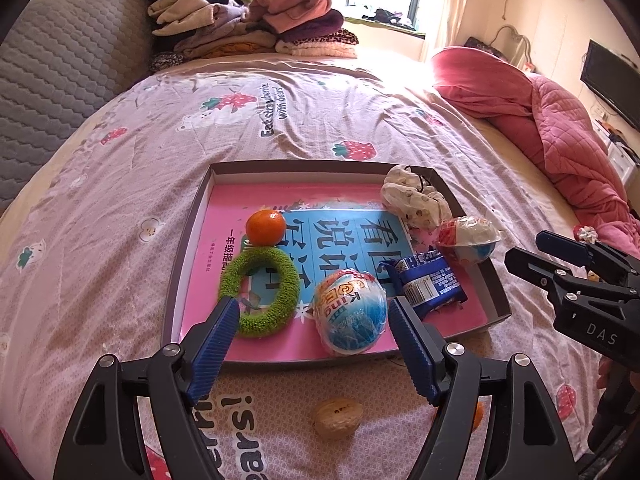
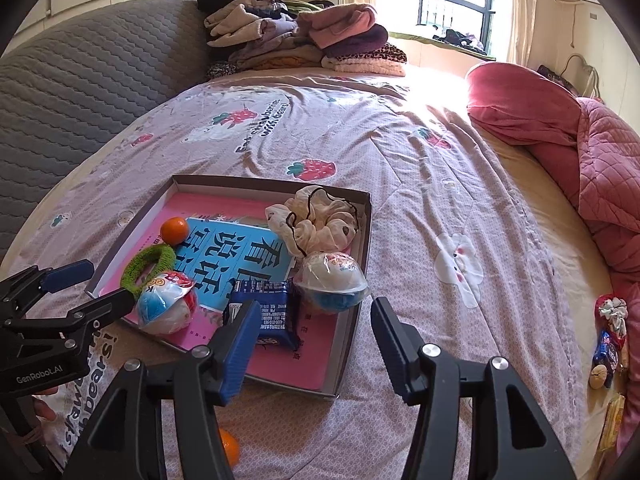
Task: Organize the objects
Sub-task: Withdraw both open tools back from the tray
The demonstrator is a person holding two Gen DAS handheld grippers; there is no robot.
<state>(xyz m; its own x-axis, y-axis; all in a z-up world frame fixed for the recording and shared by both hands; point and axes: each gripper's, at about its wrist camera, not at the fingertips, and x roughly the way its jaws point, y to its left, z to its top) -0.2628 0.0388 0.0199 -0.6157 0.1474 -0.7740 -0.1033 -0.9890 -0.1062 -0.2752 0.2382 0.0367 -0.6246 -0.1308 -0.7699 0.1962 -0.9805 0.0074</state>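
Observation:
A shallow box tray [image 1: 188, 236] [image 2: 356, 320] lies on the bed. In it are a tangerine [image 1: 265, 227] [image 2: 174, 230], a green ring [image 1: 260, 292] [image 2: 148, 264], a Kinder egg [image 1: 350, 312] [image 2: 166, 308], a second egg [image 1: 468, 238] [image 2: 332, 280], a blue snack packet [image 1: 430, 284] [image 2: 272, 312] and a cloth scrunchie [image 1: 412, 196] [image 2: 316, 220]. My left gripper [image 1: 314, 312] is open and empty above the tray's near edge. My right gripper [image 2: 314, 316] is open and empty over the tray's near right corner. A walnut [image 1: 338, 418] and another tangerine [image 2: 229, 446] lie on the sheet before the tray.
Folded clothes [image 1: 248, 20] are piled at the bed's far end. A pink quilt [image 1: 560, 120] lies at the right. Small items including a scrunchie [image 2: 612, 312], a packet [image 2: 606, 354] and a walnut [image 2: 598, 376] lie by the quilt.

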